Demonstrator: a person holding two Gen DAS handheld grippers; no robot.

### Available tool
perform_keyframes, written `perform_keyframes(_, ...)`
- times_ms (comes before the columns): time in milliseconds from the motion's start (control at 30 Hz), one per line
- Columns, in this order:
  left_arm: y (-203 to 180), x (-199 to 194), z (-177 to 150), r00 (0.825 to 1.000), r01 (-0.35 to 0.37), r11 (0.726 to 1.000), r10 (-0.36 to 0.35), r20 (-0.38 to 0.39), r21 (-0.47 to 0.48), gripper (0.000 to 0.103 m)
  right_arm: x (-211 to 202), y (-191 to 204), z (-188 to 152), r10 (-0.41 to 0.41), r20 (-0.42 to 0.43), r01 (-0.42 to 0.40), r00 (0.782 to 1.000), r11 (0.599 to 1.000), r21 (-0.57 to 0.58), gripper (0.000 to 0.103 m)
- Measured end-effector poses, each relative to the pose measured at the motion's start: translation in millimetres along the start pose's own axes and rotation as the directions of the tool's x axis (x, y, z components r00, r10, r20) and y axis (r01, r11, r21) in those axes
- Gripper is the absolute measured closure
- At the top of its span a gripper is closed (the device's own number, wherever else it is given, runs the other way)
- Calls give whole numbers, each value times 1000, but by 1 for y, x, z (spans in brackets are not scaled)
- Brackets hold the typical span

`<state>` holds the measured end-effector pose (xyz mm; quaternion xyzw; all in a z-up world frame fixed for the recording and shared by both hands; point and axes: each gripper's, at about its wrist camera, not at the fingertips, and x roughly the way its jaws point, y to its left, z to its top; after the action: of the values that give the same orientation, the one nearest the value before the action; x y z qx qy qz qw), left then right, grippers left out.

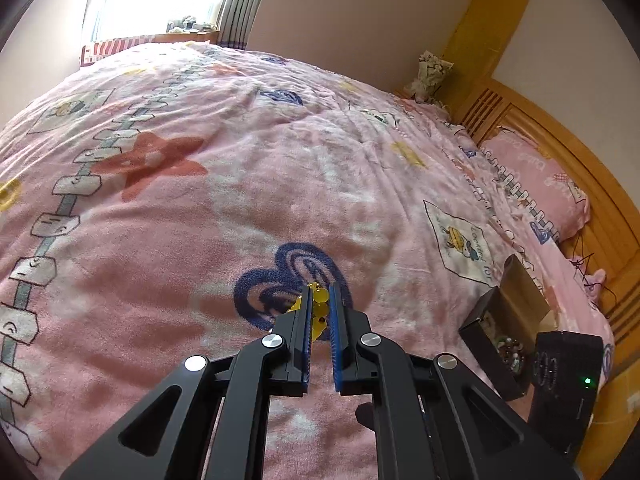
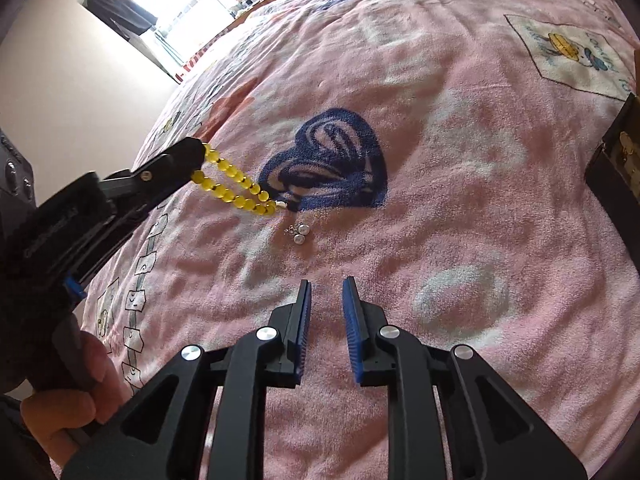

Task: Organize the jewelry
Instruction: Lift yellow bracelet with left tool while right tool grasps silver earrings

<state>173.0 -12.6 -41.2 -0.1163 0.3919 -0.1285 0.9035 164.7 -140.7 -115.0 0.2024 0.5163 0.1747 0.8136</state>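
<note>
A yellow bead bracelet point(image 2: 234, 184) is gripped between the closed left tongs point(image 1: 322, 300) and is held above the pink blanket point(image 2: 460, 168) on the bed, its loop hanging toward a blue heart print point(image 2: 332, 160). The right tongs point(image 2: 326, 292) are held slightly apart with nothing between them, above the blanket. Small pearl earrings point(image 2: 299, 233) lie on the blanket just beyond them, near the heart. An open dark jewelry box point(image 1: 500, 332) is seen at the right, with pieces inside.
</note>
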Motion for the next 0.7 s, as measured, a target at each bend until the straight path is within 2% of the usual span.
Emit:
perform_keyframes(200,21,-9,2,999,-36,999,36,5,-29,94,20,10,15,17,19,-17,1000,1000,-8,84)
perform_keyframes(367,44,-7,-3,994,-108,994,107,-17,-30,94,44,24,23,38,3,-38,999,999,-20,80)
perform_keyframes(500,64,-6,-6,991,-134,990,133,-34,-44,94,69,32,19,-19,-6,19,1000,999,-39,80)
perform_keyframes(600,74,-5,-8,988,-152,987,150,-44,-45,94,77,41,16,-71,11,72,997,992,-104,81)
perform_keyframes(700,82,-4,-10,988,-148,987,145,-53,-64,94,72,38,17,-62,23,63,998,995,-72,81)
